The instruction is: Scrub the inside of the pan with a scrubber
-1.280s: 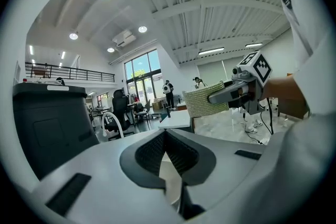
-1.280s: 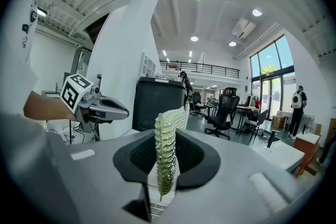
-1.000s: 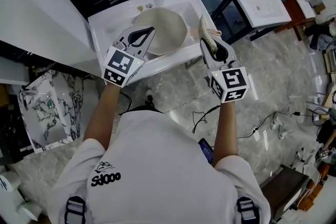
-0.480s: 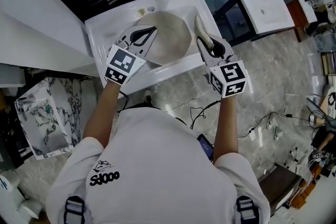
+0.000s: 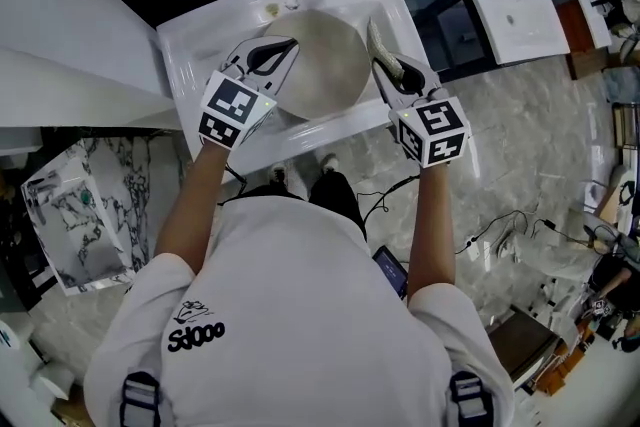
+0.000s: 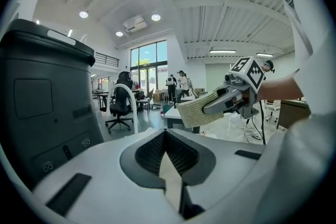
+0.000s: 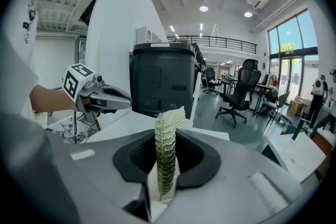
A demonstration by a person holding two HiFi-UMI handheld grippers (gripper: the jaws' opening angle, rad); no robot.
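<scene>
Pan (image 5: pixel 325 65) rim pinched by left tongs (image 5: pixel 283 48); right tongs (image 5: pixel 392 67) clamp scrubber (image 5: pixel 376 40) alongside; next, likely press it inside.

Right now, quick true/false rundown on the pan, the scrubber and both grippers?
1. The right gripper has its jaws shut on the scrubber. True.
2. The left gripper is at the left edge of the pan, and the right gripper is at its right edge. True.
3. The pan sits on the floor. False: it is in the white sink.
4. A plate lies inside the pan. False: its inside looks bare.
</scene>
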